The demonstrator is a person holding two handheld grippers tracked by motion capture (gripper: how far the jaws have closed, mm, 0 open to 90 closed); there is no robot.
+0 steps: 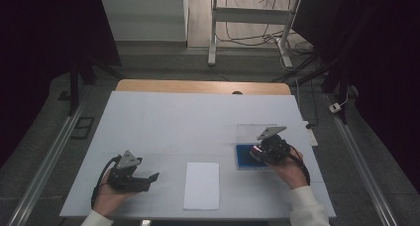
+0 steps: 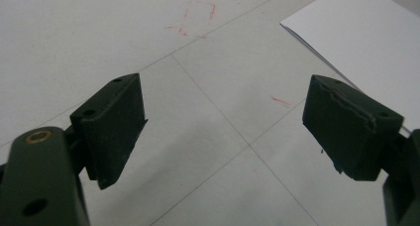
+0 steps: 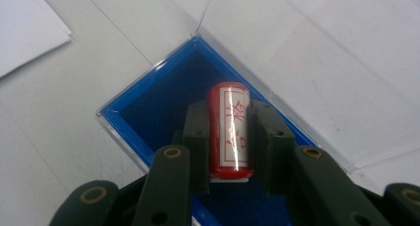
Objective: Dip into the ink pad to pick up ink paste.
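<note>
One red stamp (image 3: 229, 132), one blue ink pad case (image 3: 148, 107), one white paper sheet (image 1: 201, 185), two grippers on one desk (image 1: 163, 122).

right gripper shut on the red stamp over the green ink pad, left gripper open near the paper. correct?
Not quite: the ink pad is blue, not green, as the right gripper view shows. Right gripper is shut on the red stamp above it; left gripper is open near the paper.

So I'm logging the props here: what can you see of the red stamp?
The red stamp is a small cylinder, glossy like plastic, with a white label bearing red characters along its side. The right gripper is shut on it, jaws pressing both sides. It sits over the dark blue ink pad in a clear open case; whether they touch is unclear.
</note>
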